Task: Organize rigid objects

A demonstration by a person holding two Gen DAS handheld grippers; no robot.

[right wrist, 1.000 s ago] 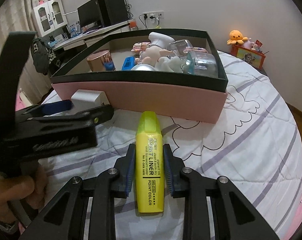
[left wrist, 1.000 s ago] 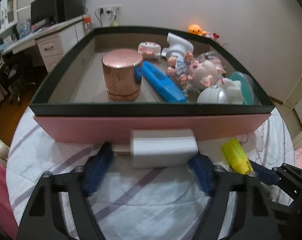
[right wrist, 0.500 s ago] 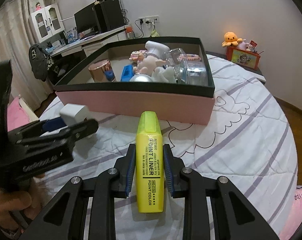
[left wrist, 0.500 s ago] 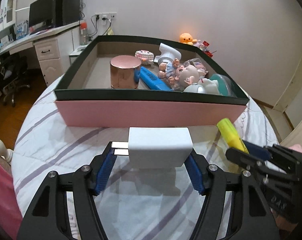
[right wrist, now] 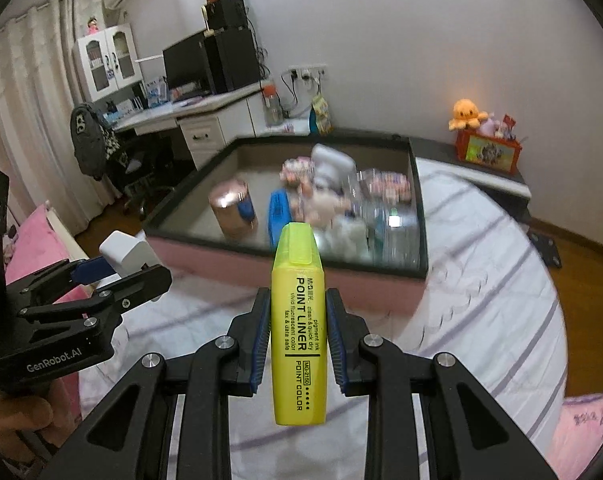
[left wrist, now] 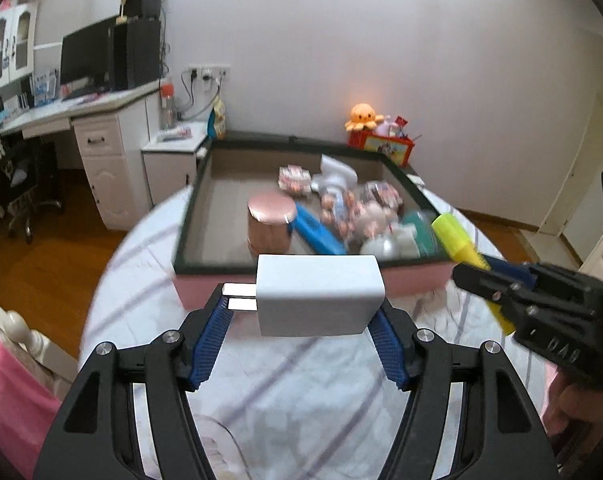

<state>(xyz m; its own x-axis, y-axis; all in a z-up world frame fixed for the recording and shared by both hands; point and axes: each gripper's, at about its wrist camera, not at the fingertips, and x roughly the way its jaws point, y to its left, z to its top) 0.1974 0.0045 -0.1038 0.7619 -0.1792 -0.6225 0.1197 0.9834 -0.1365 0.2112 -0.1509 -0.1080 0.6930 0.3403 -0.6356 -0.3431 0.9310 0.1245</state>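
- Mostly blurred, the big pink cardboard box with a dark green rim point(left wrist: 413, 280) lies ahead of both tongs on the striped white bedcover point(right wrist: 481, 280); its near wall is partly hidden behind what each tong carries.
- Inside the box, the shiny copper-coloured round tin point(left wrist: 271, 222) and the long blue plastic case point(left wrist: 319, 234) can be told apart, but the heap of small dolls and clear packets point(right wrist: 341, 200) to their right is too smeared to sort out.
- Gripping the white plastic plug-in charger block point(left wrist: 319, 294) by its two ends, the left tongs point(left wrist: 301, 326) hold it crosswise above the bedcover, its long axis running pad to pad, its two metal prongs point(left wrist: 239, 296) pointing left past the left pad.
- Clamped on the fluorescent yellow highlighter pen point(right wrist: 299, 320), the right tongs point(right wrist: 297, 336) hold it lengthwise between the pads, cap forward toward the box; its tail end juts back past the pads.
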